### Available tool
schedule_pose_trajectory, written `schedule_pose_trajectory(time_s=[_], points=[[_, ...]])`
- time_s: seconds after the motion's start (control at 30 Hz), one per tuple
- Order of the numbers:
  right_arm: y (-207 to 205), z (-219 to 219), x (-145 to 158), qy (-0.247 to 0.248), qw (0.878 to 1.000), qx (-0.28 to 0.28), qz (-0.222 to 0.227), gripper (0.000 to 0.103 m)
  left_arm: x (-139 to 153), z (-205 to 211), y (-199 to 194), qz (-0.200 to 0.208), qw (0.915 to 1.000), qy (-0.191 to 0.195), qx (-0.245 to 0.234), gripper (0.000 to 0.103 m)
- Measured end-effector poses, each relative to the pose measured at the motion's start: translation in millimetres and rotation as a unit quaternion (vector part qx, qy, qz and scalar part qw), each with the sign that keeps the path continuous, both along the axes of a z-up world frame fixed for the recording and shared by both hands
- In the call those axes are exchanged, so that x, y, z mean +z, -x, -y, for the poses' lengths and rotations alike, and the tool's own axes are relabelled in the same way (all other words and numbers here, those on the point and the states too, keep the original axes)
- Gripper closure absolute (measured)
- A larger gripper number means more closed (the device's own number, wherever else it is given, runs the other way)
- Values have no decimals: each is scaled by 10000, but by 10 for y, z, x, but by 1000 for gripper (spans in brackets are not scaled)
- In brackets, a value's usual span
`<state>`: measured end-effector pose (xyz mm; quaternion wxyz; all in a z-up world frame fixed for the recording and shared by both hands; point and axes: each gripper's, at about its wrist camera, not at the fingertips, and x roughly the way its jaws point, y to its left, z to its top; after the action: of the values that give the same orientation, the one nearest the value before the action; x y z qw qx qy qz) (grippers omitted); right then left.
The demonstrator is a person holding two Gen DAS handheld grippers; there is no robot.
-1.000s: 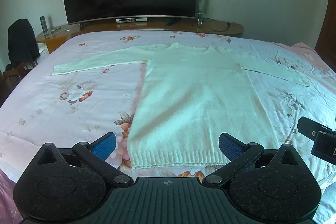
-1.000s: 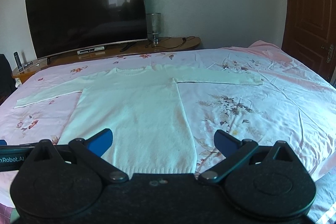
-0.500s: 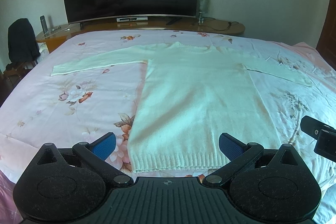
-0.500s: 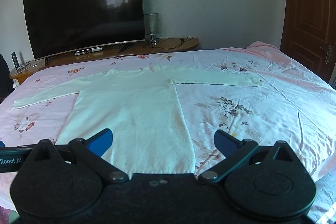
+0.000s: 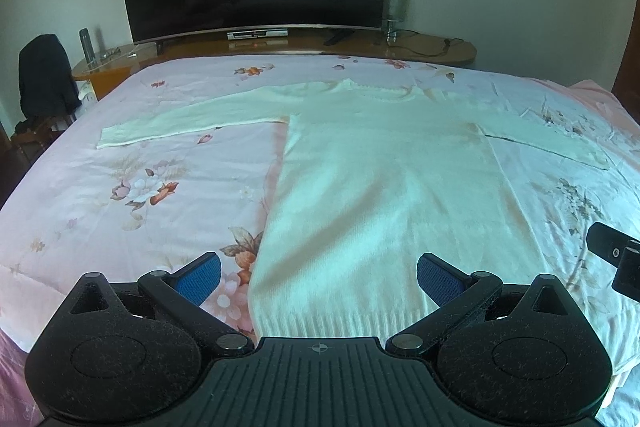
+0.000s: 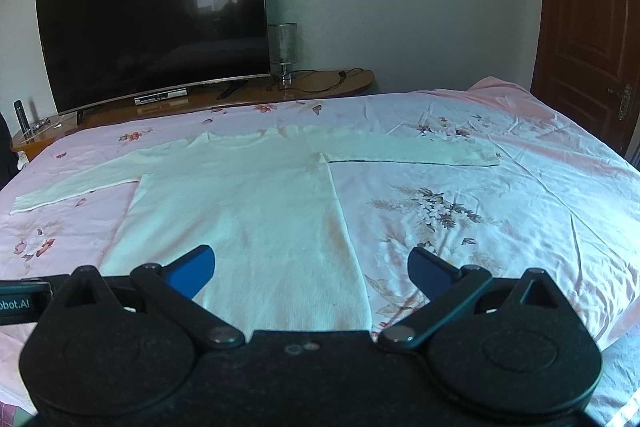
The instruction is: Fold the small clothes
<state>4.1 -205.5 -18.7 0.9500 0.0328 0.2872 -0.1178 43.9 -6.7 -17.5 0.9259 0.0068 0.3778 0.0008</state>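
Left wrist view shows your left gripper [image 5: 319, 277] spread wide above the hem of the flat white sweater [image 5: 384, 195] on the bed [image 5: 120, 211]; your right gripper [image 6: 311, 269] likewise gapes, holding nothing.

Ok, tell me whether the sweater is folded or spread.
Spread. The sweater lies flat on the bed, both sleeves stretched out sideways, no folds yet.
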Motion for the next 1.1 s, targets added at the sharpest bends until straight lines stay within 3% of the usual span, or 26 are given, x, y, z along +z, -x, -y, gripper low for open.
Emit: schedule_pose_trajectory(time_s=[0.77,1.1], points=[[-459,106,-49,38,9999,-45,-111,0,-73,150,-571,-72,9999,-105,-12,0],[-810,572,-173,-14,9995,-295,-130,0,-218,519,-1116,-218,9992,-284,-165,0]])
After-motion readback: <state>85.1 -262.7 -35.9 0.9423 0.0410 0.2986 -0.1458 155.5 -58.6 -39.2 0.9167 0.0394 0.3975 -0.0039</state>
